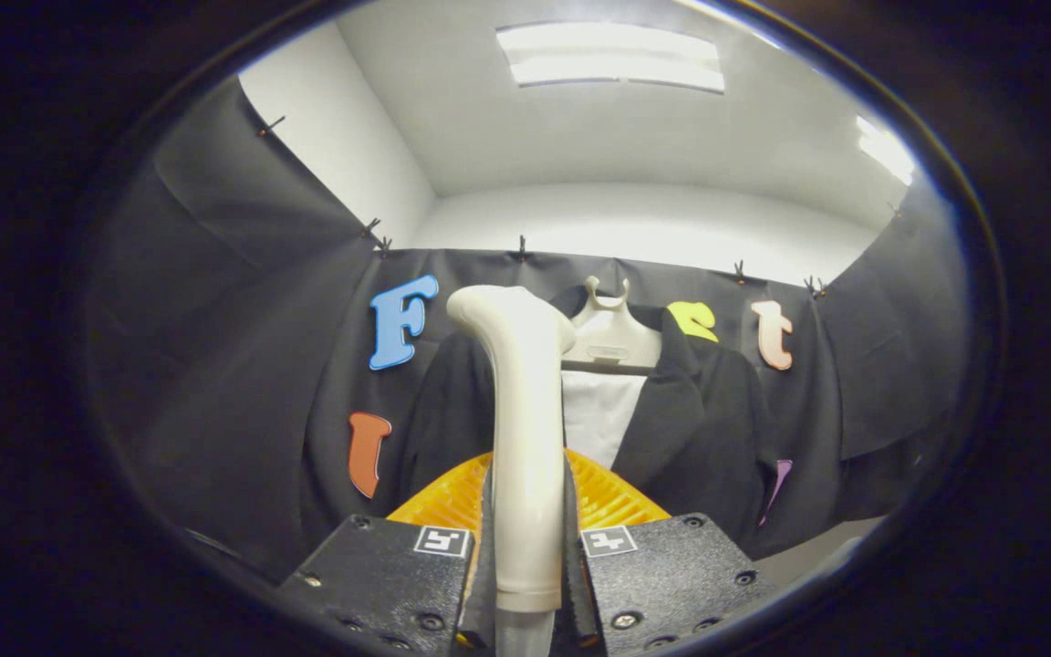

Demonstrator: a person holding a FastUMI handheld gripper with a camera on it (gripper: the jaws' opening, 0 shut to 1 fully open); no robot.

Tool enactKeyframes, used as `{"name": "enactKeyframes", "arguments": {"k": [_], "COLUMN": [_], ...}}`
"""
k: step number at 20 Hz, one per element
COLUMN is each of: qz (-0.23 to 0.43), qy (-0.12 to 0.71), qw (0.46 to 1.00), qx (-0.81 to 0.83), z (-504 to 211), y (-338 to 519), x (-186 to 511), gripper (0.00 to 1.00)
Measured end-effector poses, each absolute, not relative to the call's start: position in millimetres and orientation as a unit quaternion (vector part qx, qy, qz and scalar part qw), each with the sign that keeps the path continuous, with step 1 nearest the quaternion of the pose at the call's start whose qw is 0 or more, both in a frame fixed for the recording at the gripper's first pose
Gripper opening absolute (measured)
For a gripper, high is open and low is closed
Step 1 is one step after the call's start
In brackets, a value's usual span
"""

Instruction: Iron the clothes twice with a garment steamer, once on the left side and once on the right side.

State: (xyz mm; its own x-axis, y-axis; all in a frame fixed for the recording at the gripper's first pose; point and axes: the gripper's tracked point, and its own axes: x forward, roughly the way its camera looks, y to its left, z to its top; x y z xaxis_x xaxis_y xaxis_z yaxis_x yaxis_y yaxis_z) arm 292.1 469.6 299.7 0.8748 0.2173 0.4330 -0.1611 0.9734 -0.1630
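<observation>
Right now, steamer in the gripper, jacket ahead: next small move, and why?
Probably ease the steamer forward toward one front panel of the jacket. The gripper is shut on the steamer's handle, and its head looks short of the jacket, which hangs on a hanger just beyond, so steaming likely hasn't begun.

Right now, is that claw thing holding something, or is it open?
Gripper: closed on the cream handle of the garment steamer, one finger pressing each side, with the dark jacket hanging beyond it.
</observation>
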Motion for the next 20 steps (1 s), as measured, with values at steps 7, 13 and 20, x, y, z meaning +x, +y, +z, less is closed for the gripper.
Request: {"name": "enactKeyframes", "arguments": {"k": [7,13,20], "qz": [0.086,0.084,0.079], "qy": [-0.173,-0.149,-0.109], "qw": [0.977,0.98,0.985], "qx": [-0.085,-0.1,-0.109], "z": [249,221,184], "y": [465,461,449], "x": [316,309,300], "gripper": [0.31,0.31,0.31]}}
